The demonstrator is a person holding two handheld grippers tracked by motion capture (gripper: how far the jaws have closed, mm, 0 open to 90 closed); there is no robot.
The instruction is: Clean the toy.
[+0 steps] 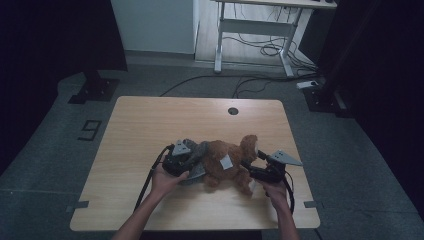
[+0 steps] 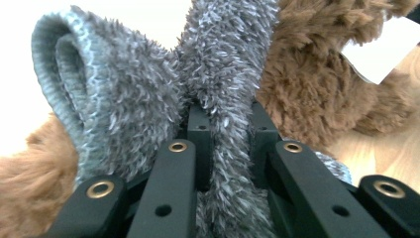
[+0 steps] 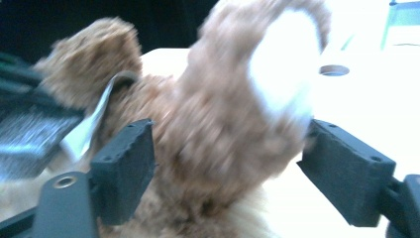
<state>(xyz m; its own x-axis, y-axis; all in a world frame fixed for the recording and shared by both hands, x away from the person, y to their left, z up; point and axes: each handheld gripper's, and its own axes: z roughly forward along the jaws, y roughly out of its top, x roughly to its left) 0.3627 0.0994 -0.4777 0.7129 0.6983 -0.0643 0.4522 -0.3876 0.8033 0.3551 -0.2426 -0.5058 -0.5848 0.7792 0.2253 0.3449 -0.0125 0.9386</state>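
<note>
A brown plush toy [image 1: 227, 165] lies near the middle of the wooden counter [image 1: 150, 125], toward the person's edge, with a white tag [image 1: 226, 161] on its back. A grey fuzzy piece of cloth [image 1: 199, 152] sits against the toy's left end, touching the brown fur.

The left gripper [image 1: 192, 161] is at that end, its fingers [image 2: 199, 134] pinched tight on a fold of the grey cloth; in the left gripper view the cloth [image 2: 218, 99] bulges up between and above them, with the brown toy [image 2: 307, 84] right behind it.

The right gripper [image 1: 253, 162] is at the toy's right end. Its fingers [image 3: 124, 163] stand wide apart, and a limb of the toy [image 3: 233, 129] with a pale pad [image 3: 285, 74] on its end rises between them. The left pad sits just beside the fur, and the right pad is at the fur's edge without pressing on it, though the picture is blurred there. A round hole [image 1: 233, 111] marks the counter's far side.
</note>
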